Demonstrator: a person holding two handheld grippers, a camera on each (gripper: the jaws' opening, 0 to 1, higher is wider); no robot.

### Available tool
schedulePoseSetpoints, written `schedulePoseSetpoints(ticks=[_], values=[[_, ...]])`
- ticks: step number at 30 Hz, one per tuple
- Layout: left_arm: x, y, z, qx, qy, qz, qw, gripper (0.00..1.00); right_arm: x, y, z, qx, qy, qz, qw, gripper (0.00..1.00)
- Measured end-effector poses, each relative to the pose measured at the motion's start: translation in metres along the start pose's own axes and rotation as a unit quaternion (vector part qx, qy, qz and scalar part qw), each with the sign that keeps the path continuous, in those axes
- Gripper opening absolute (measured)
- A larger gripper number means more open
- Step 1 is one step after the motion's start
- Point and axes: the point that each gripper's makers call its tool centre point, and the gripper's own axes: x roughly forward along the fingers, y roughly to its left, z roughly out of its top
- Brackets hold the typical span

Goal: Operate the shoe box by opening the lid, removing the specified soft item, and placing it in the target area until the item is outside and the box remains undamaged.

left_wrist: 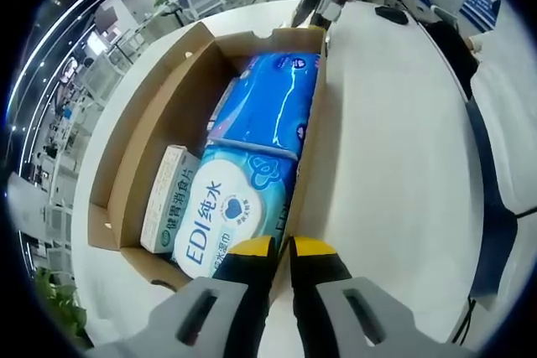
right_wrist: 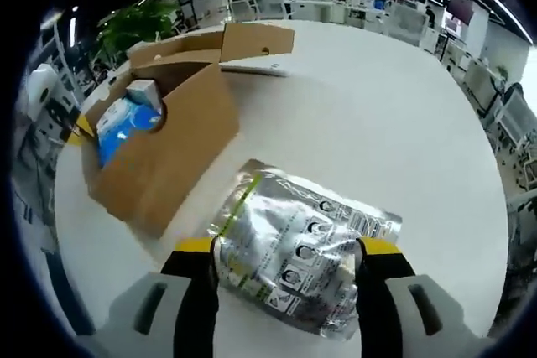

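While lying on the table, silver pouch sits between right gripper jaws.

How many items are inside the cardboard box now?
3 visible in the box: a dark blue pack at the far end, a light blue wipes pack at the near end, and a small white carton beside it. More may lie hidden underneath.

Shoe box: brown cardboard, open, lid flap folded back and away; sits on white surface, left-centre of left gripper view, upper left of right gripper view. Interior holds blue packs and a small white carton along the left wall. Soft item: silver foil pouch, crinkled, printed labels, lying flat on the surface outside the box, lower centre of right gripper view, between the jaws.
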Motion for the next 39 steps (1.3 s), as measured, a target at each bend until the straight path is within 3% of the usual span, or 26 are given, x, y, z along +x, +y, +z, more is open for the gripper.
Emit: schedulePoseSetpoints(ticks=[6, 11, 14, 18, 22, 26, 32, 35, 39], values=[[0.000, 0.000, -0.001, 0.001, 0.001, 0.000, 1.0000, 0.07, -0.031, 0.007, 0.029, -0.030, -0.030, 0.006, 0.9991, 0.70], [0.000, 0.000, 0.000, 0.003, 0.003, -0.001, 1.0000, 0.07, -0.057, 0.015, 0.058, -0.105, -0.048, 0.006, 0.9933, 0.72], [0.000, 0.000, 0.000, 0.003, 0.003, -0.001, 1.0000, 0.07, -0.074, 0.027, 0.078, -0.119, -0.057, 0.016, 0.9911, 0.78], [0.000, 0.000, 0.000, 0.003, 0.003, 0.000, 1.0000, 0.07, -0.095, 0.051, 0.115, -0.208, -0.086, 0.034, 0.9738, 0.76], [0.000, -0.001, 0.000, 0.001, 0.001, 0.003, 1.0000, 0.07, -0.103, 0.075, 0.133, -0.241, -0.082, 0.066, 0.9649, 0.76], [0.000, 0.000, 0.000, -0.002, -0.001, 0.005, 1.0000, 0.07, -0.103, 0.090, 0.142, -0.298, -0.074, 0.081, 0.9484, 0.75], [0.000, 0.000, 0.000, 0.000, -0.002, 0.007, 1.0000, 0.07, -0.103, 0.107, 0.150, -0.339, -0.062, 0.095, 0.9340, 0.76], [0.000, 0.000, 0.000, -0.003, -0.002, 0.007, 1.0000, 0.07, -0.103, 0.114, 0.153, -0.381, -0.049, 0.104, 0.9175, 0.75], [-0.001, 0.000, 0.000, 0.010, -0.002, 0.004, 0.9999, 0.07, -0.100, 0.126, 0.158, -0.390, -0.029, 0.120, 0.9125, 0.72]])
